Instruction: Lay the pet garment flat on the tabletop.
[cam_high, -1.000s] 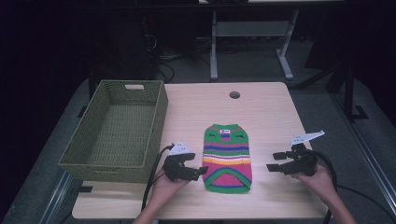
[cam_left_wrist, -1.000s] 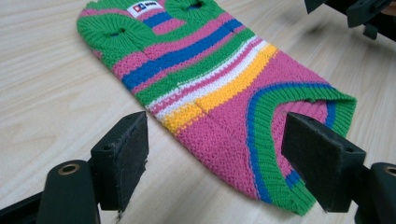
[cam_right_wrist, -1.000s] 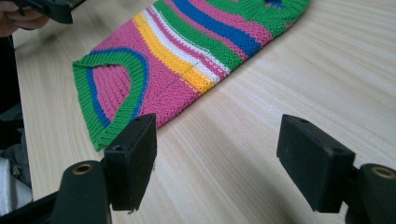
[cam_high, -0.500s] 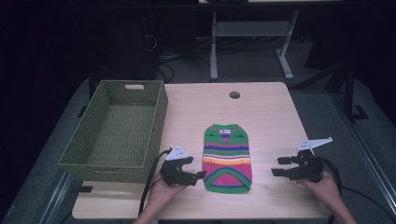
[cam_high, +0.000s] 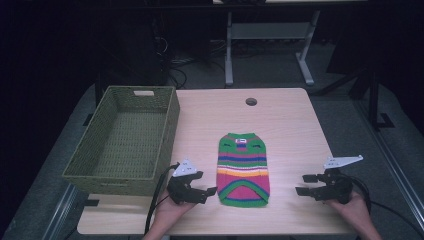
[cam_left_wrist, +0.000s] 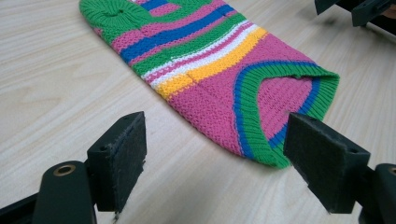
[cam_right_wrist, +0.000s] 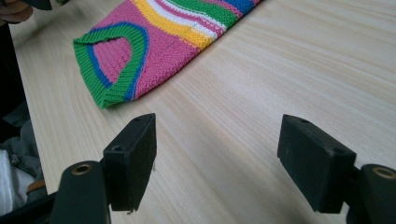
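High view: one striped sweater (cam_high: 243, 169) lies flat mid-table (cam_high: 280, 120), a small unreadable label at its collar; one green basket (cam_high: 125, 140) stands at the left. The left gripper (cam_high: 212, 192) and right gripper (cam_high: 302, 184) flank its hem.

Left gripper view: jaws spread, empty, near the hem.

Right gripper view: jaws spread, empty, over bare wood.

no readable text, sweater label illegible

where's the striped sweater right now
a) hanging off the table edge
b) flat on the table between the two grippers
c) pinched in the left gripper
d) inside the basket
b, the sweater lies flat on the table, with the open left gripper and open right gripper on either side, neither touching it.
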